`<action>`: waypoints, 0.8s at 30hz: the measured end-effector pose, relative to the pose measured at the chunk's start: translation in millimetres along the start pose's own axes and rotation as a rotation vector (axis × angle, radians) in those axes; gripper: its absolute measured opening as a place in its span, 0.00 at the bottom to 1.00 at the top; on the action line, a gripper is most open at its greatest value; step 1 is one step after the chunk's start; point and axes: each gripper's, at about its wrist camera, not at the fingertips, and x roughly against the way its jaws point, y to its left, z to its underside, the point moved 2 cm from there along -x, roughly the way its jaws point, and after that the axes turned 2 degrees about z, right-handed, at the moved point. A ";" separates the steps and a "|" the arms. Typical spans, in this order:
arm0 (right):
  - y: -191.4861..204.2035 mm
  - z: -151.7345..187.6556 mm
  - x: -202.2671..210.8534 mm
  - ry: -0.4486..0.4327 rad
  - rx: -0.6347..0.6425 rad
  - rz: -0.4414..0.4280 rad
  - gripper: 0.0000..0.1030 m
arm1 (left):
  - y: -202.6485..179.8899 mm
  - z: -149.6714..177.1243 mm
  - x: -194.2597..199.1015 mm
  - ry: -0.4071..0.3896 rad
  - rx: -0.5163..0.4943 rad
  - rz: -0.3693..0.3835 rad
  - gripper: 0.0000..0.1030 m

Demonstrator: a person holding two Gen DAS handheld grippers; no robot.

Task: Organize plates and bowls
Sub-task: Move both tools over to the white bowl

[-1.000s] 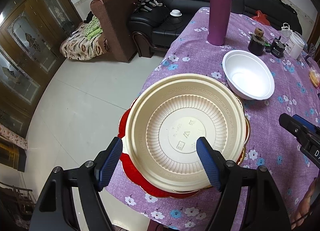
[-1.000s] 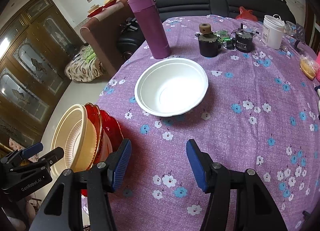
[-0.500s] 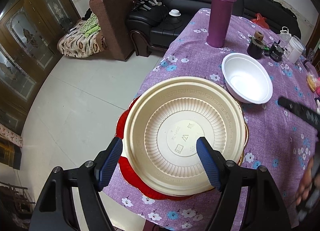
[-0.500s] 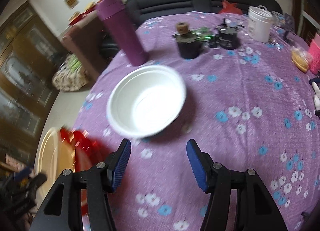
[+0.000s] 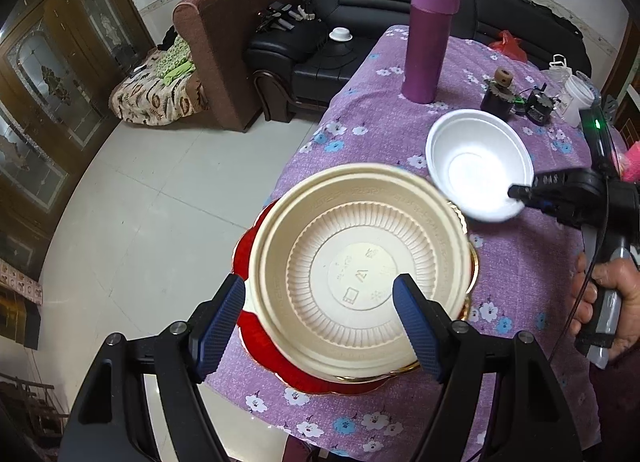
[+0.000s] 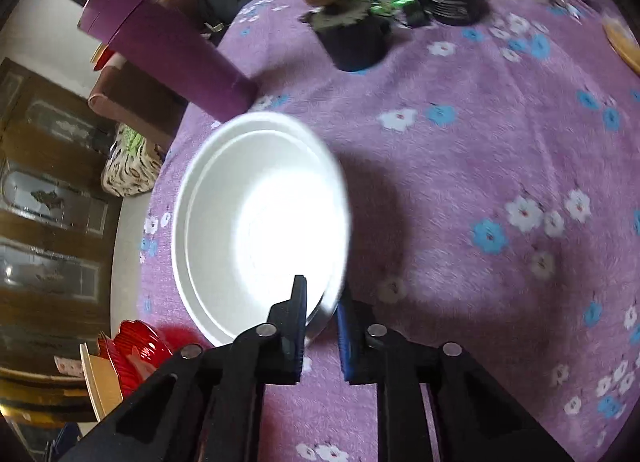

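Observation:
A cream ribbed bowl [image 5: 360, 262] sits on a red plate [image 5: 256, 338] with a gold-rimmed one under it, at the table's near edge. My left gripper [image 5: 320, 322] is open just above the cream bowl's near side. A white bowl [image 5: 476, 161] stands beyond the stack; in the right wrist view it [image 6: 256, 221] fills the middle. My right gripper [image 6: 322, 314] is shut on the white bowl's near rim, one finger inside and one outside. It also shows in the left wrist view [image 5: 520, 193]. The stack [image 6: 128, 350] shows at lower left in the right wrist view.
A purple flask [image 5: 428, 41] stands behind the white bowl. Dark jars [image 6: 352, 33], a white tub [image 5: 576, 97] and small gadgets sit at the far side of the floral purple tablecloth [image 6: 480, 141]. Sofas [image 5: 360, 21] and tiled floor [image 5: 160, 189] lie left of the table.
My right gripper has moved forward to the white bowl and closed on its near rim. My left gripper has stayed open over the cream bowl.

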 end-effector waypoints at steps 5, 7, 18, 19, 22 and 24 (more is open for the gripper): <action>-30.2 17.7 24.9 0.019 -0.051 0.011 0.10 | -18.8 -6.8 6.2 -0.020 -0.030 0.057 0.74; -45.2 32.2 41.4 0.025 -0.057 0.020 0.10 | -33.3 -9.7 8.9 -0.028 -0.060 0.082 0.74; -129.2 95.7 92.9 0.048 -0.150 0.096 0.12 | -131.5 -6.0 -3.9 0.043 -0.212 0.240 0.74; -132.9 97.3 96.2 0.036 -0.147 0.104 0.14 | -140.4 -3.9 -6.2 0.053 -0.224 0.252 0.74; -137.7 97.7 108.1 -0.024 -0.134 0.135 0.25 | -165.8 1.5 -13.7 0.061 -0.262 0.267 0.73; -137.6 96.2 114.9 -0.056 -0.115 0.150 0.29 | -176.9 3.6 -19.9 0.068 -0.274 0.263 0.73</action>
